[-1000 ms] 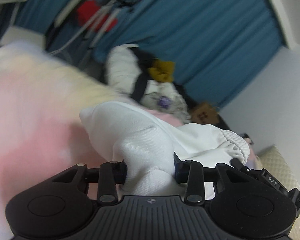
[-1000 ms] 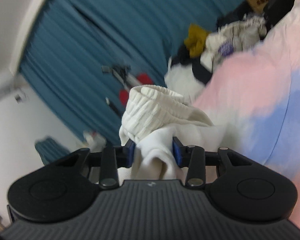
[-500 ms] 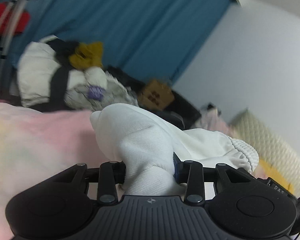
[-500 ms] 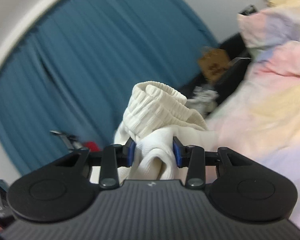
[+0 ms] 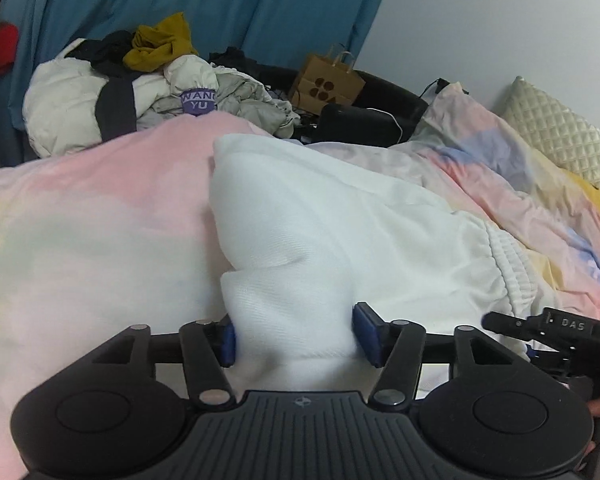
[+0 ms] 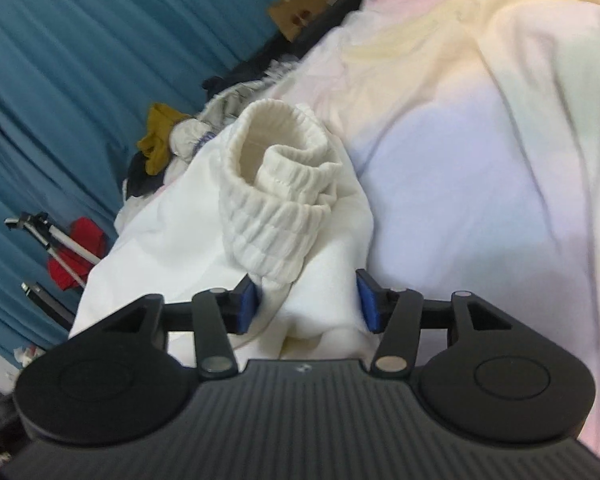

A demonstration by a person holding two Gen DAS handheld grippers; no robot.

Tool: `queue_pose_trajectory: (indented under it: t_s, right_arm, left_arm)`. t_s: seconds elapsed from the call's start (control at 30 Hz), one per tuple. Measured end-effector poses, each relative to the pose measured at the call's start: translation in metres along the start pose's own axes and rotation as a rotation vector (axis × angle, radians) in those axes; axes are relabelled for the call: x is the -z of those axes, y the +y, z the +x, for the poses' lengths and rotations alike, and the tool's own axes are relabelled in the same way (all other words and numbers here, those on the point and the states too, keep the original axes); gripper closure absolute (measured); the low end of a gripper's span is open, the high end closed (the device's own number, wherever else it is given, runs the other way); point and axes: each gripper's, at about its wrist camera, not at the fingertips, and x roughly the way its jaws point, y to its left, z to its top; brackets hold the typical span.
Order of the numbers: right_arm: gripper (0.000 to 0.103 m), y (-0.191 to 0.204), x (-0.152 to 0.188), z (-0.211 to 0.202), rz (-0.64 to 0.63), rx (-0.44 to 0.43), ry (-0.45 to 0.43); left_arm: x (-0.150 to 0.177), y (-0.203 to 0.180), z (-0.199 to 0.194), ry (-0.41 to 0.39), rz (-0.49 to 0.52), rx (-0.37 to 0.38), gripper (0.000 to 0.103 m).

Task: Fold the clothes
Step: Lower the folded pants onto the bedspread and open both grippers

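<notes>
Both the left gripper (image 5: 294, 334) and right gripper (image 6: 306, 306) are opening around the white garment (image 5: 340, 232) lying on the pastel duvet (image 5: 80, 220); the pads seem clear; bunched cloth may snag and undo the fold.

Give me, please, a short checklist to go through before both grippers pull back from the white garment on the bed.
1. Left gripper letting go: ok, jaws opening, white garment between them.
2. Right gripper letting go: ok, jaws opening, fabric between them.
3. Garment resting on the pastel duvet: ok.
4. Ribbed waistband lying flat: not ok, bunched upward.
5. Fold neat overall: cannot tell, only part shows.
6. Pads fully off the cloth: cannot tell.
</notes>
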Motion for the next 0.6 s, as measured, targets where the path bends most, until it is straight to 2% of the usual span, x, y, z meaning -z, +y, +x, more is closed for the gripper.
queue_pose_trajectory:
  t_s: [0.13,0.17,0.27,0.37,0.5,0.6]
  right_arm:
    - [0.049,0.019,0.010,-0.047,-0.067,0.064,-0.009]
    - [0.049,0.025,0.012,-0.059,-0.088,0.064,-0.018]
    - [0.049,0.041,0.021,-0.098,-0.150,0.064,-0.045]
    - [0.049,0.064,0.030,-0.138,-0.235,0.051,-0.089]
    - [0.049,0.101,0.044,-0.184,-0.344,0.024,-0.147]
    - [0.049,0.122,0.057,-0.212,-0.408,0.000,-0.179]
  left_arm:
    - [0.000,-0.012,-0.052,-0.003,0.032,-0.023,0.040]
    - [0.000,-0.016,-0.067,-0.012,0.043,-0.022,0.039]
    - [0.004,-0.029,-0.121,-0.047,0.068,-0.026,0.027]
    - [0.009,-0.043,-0.174,-0.096,0.089,-0.023,0.022]
    - [0.020,-0.059,-0.234,-0.140,0.103,-0.022,0.011]
    - [0.032,-0.072,-0.274,-0.179,0.139,-0.051,0.007]
